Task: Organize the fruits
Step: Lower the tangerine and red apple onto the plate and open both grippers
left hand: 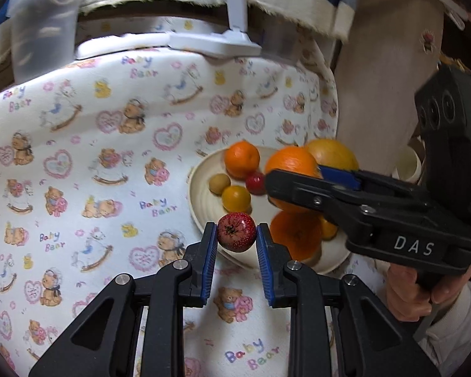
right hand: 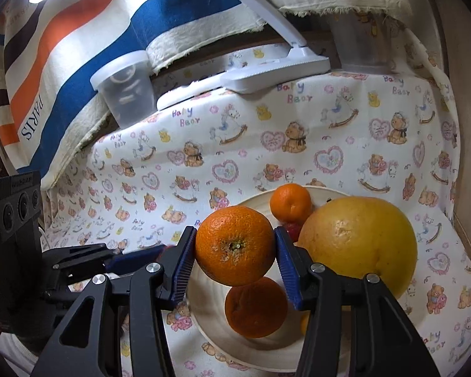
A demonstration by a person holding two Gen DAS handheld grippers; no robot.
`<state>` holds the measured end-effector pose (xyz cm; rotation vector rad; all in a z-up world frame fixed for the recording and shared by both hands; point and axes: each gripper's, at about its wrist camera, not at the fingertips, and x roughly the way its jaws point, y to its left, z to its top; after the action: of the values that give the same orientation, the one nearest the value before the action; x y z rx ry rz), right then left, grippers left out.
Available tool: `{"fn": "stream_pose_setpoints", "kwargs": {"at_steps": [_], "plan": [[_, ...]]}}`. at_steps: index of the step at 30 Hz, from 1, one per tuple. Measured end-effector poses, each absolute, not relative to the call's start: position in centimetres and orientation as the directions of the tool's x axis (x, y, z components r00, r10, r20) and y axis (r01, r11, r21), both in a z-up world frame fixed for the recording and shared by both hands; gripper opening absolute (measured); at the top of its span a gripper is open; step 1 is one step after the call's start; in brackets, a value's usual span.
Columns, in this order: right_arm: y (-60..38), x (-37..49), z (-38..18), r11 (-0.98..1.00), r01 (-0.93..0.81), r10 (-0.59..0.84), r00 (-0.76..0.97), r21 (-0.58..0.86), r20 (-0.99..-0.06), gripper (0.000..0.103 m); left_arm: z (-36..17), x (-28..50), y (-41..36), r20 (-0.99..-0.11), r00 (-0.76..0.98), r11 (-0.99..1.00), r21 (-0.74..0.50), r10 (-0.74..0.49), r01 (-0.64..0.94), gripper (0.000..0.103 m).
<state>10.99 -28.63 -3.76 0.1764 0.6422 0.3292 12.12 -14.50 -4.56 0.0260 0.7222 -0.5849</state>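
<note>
Cream plate crowded; left tool over near rim; cloth leftward open.

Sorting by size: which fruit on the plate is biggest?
The yellow grapefruit at the plate's right side; it dwarfs the oranges and small fruits.

On my left the cloth-covered table lies open, so I can pass there freely. The plate is crowded: a big yellow grapefruit blocks its right side, and 2 oranges fill the middle and back.
</note>
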Motion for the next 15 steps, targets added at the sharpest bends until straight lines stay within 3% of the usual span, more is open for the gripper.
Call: {"fn": "stream_pose_setpoints", "kwargs": {"at_steps": [15], "plan": [[-28.37,11.49,-4.32,0.935,-0.251,0.353,0.731,0.252,-0.583,0.052,-5.20,12.08,-15.21,-0.655,0.589,0.841,-0.138,-0.474,0.523,0.024]]}}
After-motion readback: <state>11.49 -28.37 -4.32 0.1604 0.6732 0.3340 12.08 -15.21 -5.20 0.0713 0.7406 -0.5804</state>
